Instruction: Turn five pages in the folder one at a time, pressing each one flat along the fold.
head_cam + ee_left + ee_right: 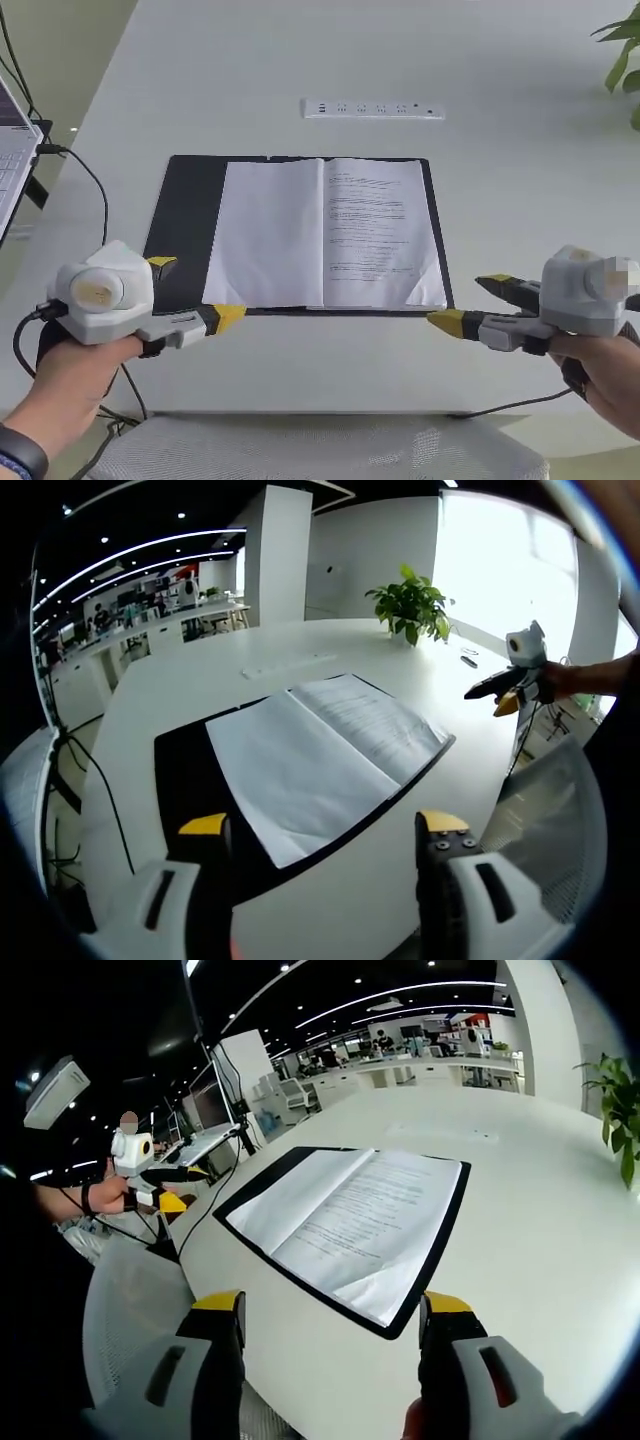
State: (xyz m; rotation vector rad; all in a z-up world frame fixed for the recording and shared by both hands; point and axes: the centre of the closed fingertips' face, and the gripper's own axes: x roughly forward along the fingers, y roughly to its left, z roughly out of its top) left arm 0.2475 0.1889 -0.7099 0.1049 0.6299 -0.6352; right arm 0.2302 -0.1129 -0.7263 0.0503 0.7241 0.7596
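Folder [185,230]: flat black rectangular cover, lying open mid-frame on my smooth white desk [300,380].
Pages [270,235]: thin white sheets, blank left, printed right.
Left tool [195,290]: yellow-tipped jaws spread, lower left, gripping nothing.
Right tool [470,300]: jaws spread, lower right, beside the folder's corner.

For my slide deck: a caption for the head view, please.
Open black folder on the white table, printed page on its right, left gripper and right gripper open near its front corners.
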